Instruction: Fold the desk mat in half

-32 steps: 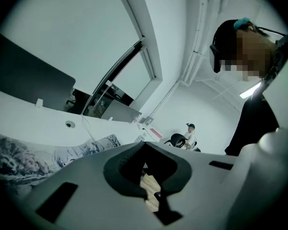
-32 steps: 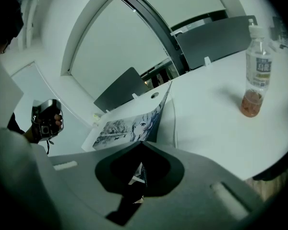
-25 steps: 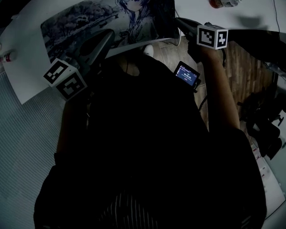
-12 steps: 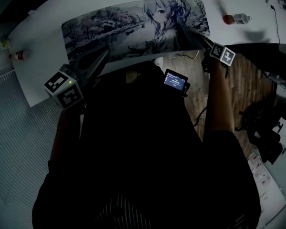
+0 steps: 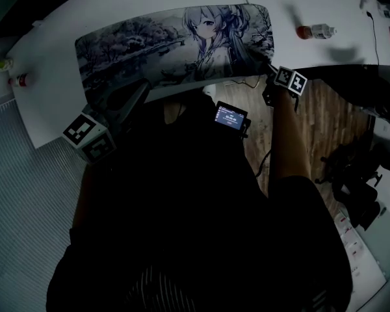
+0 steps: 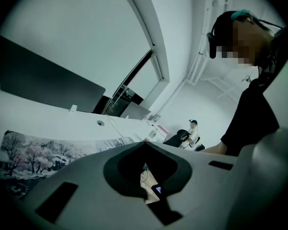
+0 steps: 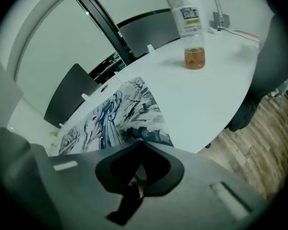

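Note:
The desk mat (image 5: 149, 41), printed with an anime figure and grey trees, lies flat along the near edge of the white table (image 5: 49, 103). My right gripper (image 5: 268, 68) is at the mat's near right corner. In the right gripper view its jaws (image 7: 140, 142) are shut, with the mat's edge (image 7: 134, 114) running in under the tips. My left gripper (image 5: 142, 88) reaches to the mat's near edge left of the middle. In the left gripper view its jaws (image 6: 145, 143) are shut beside the mat (image 6: 33, 152). Whether they pinch the mat is hidden.
A bottle with amber liquid (image 5: 315, 31) (image 7: 193, 30) stands on the table right of the mat. Two small bottles (image 5: 6, 70) sit at the far left. A small lit screen (image 5: 231, 116) hangs at my chest. Wooden floor and dark gear (image 5: 354, 174) lie to the right.
The right gripper has moved from the middle of the mat's right edge down to its near right corner. The left gripper has stayed at the near edge. The head view has shifted.

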The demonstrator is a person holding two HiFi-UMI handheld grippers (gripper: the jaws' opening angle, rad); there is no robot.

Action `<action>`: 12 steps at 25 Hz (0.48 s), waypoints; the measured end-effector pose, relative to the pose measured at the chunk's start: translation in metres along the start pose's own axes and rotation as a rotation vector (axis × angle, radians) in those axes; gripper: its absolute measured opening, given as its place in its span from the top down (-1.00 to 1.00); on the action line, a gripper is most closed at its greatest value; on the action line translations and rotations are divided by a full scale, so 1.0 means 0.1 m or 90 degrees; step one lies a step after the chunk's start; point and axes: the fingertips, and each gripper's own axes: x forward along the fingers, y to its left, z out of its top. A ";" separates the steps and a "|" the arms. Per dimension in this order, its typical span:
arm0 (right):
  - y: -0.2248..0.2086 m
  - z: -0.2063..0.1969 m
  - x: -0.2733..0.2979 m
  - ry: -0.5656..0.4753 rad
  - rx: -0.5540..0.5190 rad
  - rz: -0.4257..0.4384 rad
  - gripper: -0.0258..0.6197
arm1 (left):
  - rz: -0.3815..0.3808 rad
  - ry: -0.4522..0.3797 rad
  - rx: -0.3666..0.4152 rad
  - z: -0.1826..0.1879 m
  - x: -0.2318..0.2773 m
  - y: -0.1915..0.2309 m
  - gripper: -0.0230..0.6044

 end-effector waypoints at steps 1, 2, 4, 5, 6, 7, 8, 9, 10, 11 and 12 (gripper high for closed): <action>0.03 0.01 0.00 0.001 0.007 0.010 0.91 | -0.002 0.006 0.003 -0.03 0.03 -0.02 0.90; 0.03 0.03 -0.02 -0.006 0.039 0.022 0.91 | -0.003 0.008 0.001 -0.06 0.05 -0.02 0.90; -0.06 0.02 -0.11 -0.047 0.168 0.047 0.91 | -0.004 0.002 -0.008 -0.09 0.05 -0.02 0.90; -0.12 0.00 -0.16 -0.080 0.250 0.067 0.87 | -0.001 -0.002 -0.012 -0.11 0.04 -0.02 0.90; -0.18 -0.04 -0.20 -0.116 0.334 0.096 0.55 | 0.005 -0.003 -0.014 -0.12 0.02 -0.02 0.90; -0.22 -0.09 -0.21 -0.149 0.411 0.129 0.28 | 0.011 -0.004 -0.014 -0.13 0.01 -0.02 0.90; -0.25 -0.16 -0.20 -0.173 0.467 0.159 0.22 | 0.016 -0.004 -0.013 -0.14 -0.01 -0.02 0.90; -0.28 -0.22 -0.17 -0.186 0.498 0.179 0.22 | 0.020 -0.005 -0.013 -0.15 -0.01 -0.02 0.90; -0.31 -0.27 -0.14 -0.191 0.511 0.187 0.22 | 0.023 -0.004 -0.013 -0.16 -0.01 -0.03 0.90; -0.33 -0.30 -0.12 -0.195 0.515 0.185 0.22 | 0.026 -0.003 -0.012 -0.16 -0.01 -0.04 0.90; -0.35 -0.30 -0.11 -0.202 0.516 0.177 0.22 | 0.029 -0.003 -0.010 -0.15 -0.02 -0.04 0.90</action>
